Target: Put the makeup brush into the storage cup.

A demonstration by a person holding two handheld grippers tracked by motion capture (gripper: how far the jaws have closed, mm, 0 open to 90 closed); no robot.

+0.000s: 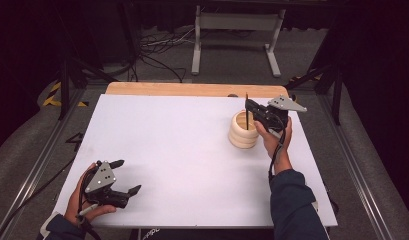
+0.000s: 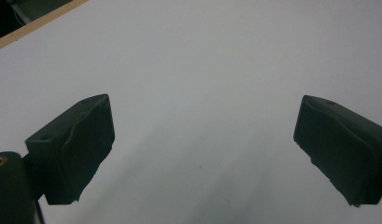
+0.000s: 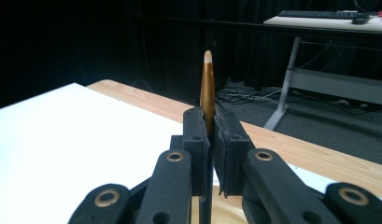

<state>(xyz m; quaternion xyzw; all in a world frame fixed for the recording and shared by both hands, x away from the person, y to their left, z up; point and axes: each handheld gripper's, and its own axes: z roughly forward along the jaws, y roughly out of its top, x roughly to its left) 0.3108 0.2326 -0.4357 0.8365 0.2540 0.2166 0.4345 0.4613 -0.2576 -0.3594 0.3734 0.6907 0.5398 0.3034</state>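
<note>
- Clamping a slim brush (image 3: 207, 88) between closed jaws, the right gripper (image 1: 250, 107) keeps it upright, likely so its lower end drops straight into the holder.
- Directly below, the ribbed wooden holder (image 1: 240, 134) stands near the white board's (image 1: 182, 150) far right edge.
- Behind the tool, the right hand (image 1: 274, 137) reaches forward, forearm stretched along the board.
- Resting near the front left corner, the left gripper (image 1: 124, 176) gapes wide, empty.
</note>
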